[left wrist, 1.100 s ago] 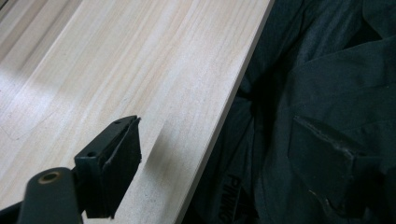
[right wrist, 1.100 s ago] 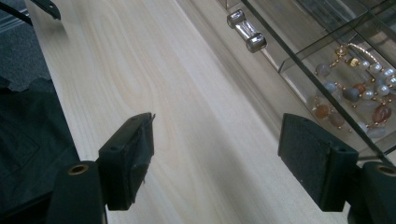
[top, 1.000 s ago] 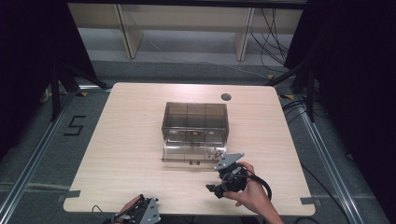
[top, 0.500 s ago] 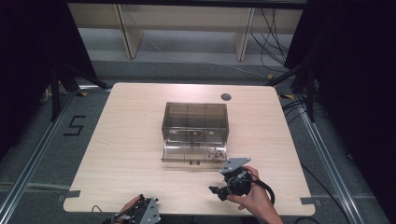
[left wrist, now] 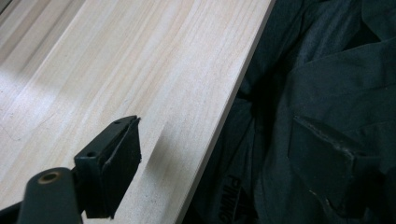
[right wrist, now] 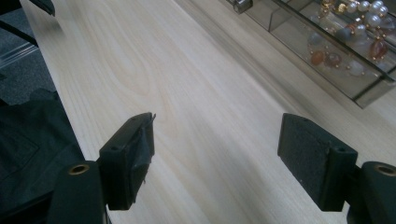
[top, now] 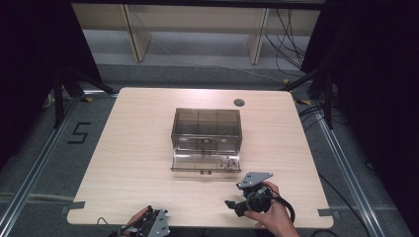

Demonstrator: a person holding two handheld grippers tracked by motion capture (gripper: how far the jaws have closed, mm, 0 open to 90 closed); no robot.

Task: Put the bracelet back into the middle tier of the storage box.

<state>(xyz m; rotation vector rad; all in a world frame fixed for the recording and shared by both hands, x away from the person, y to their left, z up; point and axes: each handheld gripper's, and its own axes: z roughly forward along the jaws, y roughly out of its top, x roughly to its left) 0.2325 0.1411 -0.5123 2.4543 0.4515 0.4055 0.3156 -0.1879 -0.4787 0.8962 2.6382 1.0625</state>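
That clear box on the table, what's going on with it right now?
The smoky clear box stands mid-table with its bottom drawer pulled out, beaded jewellery lying inside. A person's right gripper hangs open and empty over bare wood near the drawer. The left gripper sits at the table's near edge.

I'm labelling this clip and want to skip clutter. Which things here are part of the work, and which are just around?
Part of the work:
- clear drawer box, its bottom drawer pulled open
- bead jewellery in that drawer
- right gripper, jaws open, nearest the drawer
- left gripper, at the table's near edge

Just around:
- table
- round cable hole
- floor marking "5"
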